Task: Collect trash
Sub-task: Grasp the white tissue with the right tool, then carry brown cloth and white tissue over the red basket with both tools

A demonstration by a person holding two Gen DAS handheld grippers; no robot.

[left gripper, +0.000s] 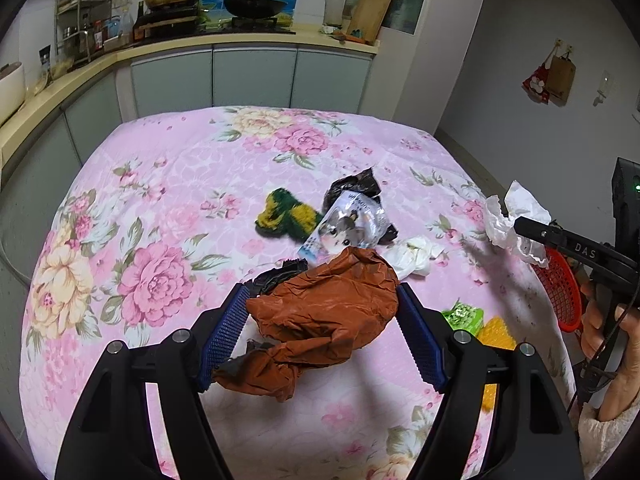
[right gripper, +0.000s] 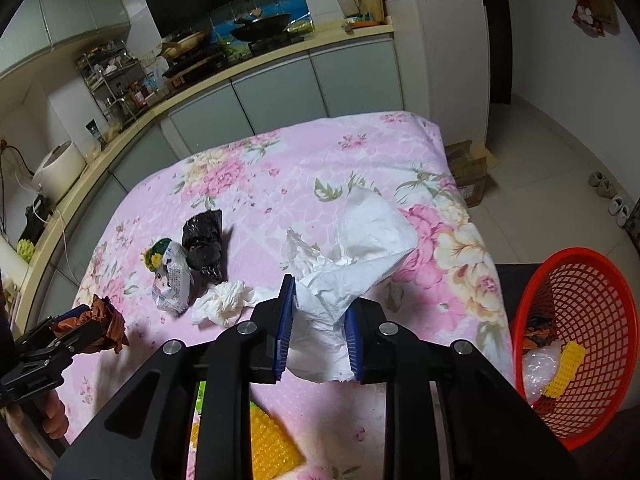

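The left tool (left gripper: 320, 316) is gripping a crumpled brown paper (left gripper: 324, 312) above the floral-clothed desk (left gripper: 168, 168). The right tool (right gripper: 318, 320) is pinching a white tissue (right gripper: 352, 252); the red basket (right gripper: 600, 280) is sitting at its three o'clock.

My left gripper (left gripper: 320, 332) has black plastic arms, angular and cut with long slots, each carrying two round silver screws. Its fingers (left gripper: 224, 332) end in blue pads covered in fine raised dots, with a saw-toothed edge. My right gripper (right gripper: 320, 320) is built the same: black arms, silver screws, blue dotted pads. Seen from the left side, its slim black arm bears white letters reading "DAS", and a thin black cable trails beside the grip. At my right hand (left gripper: 604, 328) the sleeve is cream and knitted.
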